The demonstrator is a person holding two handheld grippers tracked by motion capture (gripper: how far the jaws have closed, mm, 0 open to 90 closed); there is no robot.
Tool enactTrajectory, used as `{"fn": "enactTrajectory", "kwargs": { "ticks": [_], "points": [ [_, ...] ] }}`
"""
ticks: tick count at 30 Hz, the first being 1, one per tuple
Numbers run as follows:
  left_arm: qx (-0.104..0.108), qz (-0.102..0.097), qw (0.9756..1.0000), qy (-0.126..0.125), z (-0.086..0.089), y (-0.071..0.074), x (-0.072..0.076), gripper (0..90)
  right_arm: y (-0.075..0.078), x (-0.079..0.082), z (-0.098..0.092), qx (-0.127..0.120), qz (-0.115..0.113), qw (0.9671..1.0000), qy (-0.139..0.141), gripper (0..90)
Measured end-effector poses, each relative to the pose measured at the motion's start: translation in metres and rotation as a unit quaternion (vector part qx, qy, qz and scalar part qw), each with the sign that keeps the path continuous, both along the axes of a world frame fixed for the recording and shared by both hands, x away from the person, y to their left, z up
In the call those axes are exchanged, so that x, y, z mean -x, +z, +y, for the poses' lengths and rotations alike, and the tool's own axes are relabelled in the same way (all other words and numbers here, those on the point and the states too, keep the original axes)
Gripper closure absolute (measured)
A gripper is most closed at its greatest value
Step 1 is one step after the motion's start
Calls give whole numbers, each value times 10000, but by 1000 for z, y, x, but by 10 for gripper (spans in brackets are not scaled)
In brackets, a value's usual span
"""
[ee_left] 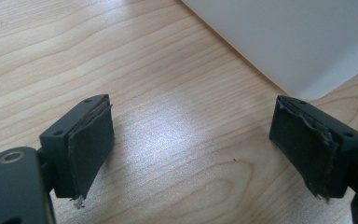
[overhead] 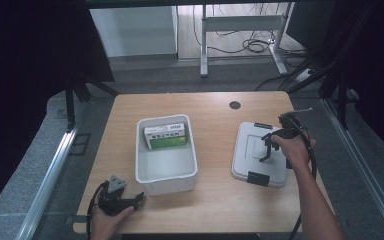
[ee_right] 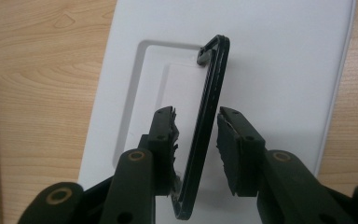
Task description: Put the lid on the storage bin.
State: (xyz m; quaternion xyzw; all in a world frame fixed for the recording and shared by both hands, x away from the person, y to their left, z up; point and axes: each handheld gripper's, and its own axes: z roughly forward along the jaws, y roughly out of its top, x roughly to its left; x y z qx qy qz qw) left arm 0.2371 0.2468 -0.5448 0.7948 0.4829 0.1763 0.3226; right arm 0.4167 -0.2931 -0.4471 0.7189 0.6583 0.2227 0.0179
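High view: on the wooden desk point(overhead: 215, 200), a white bin point(overhead: 166, 172) left of centre holding a green box point(overhead: 166, 136), a grey lid point(overhead: 260, 150) well apart at right with the right gripper point(overhead: 269, 148) above its raised black handle point(overhead: 267, 145), left gripper point(overhead: 139, 199) resting near the bin's near left corner. Left gripper view: jaws wide apart, gripping nothing, bare desk between, bin wall point(ee_left: 289, 42) just beyond at far right. Right gripper view: jaws partly closed around the upright handle point(ee_right: 205, 126), right pad point(ee_right: 228, 154) touching or nearly so, left pad point(ee_right: 168, 144) just clear.
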Motion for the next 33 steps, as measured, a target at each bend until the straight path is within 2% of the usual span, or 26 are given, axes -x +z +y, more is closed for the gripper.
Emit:
{"fn": "enactTrajectory", "kwargs": {
  "ticks": [2, 3, 4, 5, 6, 7, 8, 9, 12, 15, 20, 25, 33],
  "points": [
    [0, 0, 10000, 1, 0, 0, 0, 137, -1, -1, 0, 0, 20, 10000, -19, 678],
    [1, 0, 10000, 0, 0, 0, 0, 137, -4, -3, -1, -11, 131, 9999, -75, 698],
    [1, 0, 10000, 0, 0, 0, 0, 137, -4, -3, -1, -11, 131, 9999, -75, 698],
    [1, 0, 10000, 0, 0, 0, 0, 137, -7, -6, -2, -48, 230, 9996, -137, 728],
    [1, 0, 10000, 0, 0, 0, 0, 137, -7, -6, -2, -48, 230, 9996, -137, 728],
    [0, 0, 10000, 0, 0, 0, 0, 137, -9, -8, -3, -133, 315, 9993, -169, 773],
    [0, 0, 10000, 0, 0, 0, 0, 137, -9, -8, -3, -133, 315, 9993, -169, 773],
    [1, 1, 10000, -1, 0, 0, 0, 137, -9, -9, -2, -192, 372, 9989, -214, 824],
    [2, 2, 10000, 0, 0, 0, 0, 136, -10, -9, -2, -235, 402, 9985, -279, 833],
    [3, 2, 10000, 1, 0, 0, 0, 136, -9, -8, -4, -485, 499, 9961, -546, 848],
    [3, 2, 10000, 0, 0, 0, 0, 136, -6, -7, -3, -543, 488, 9951, -663, 849],
    [3, 2, 10000, 0, 0, 0, 0, 136, 3, -3, -7, -723, 368, 9940, -730, 849],
    [1, 2, 10000, 0, 0, 0, 0, 136, 19, 4, -11, -780, 228, 9946, -641, 849]
  ]
}}
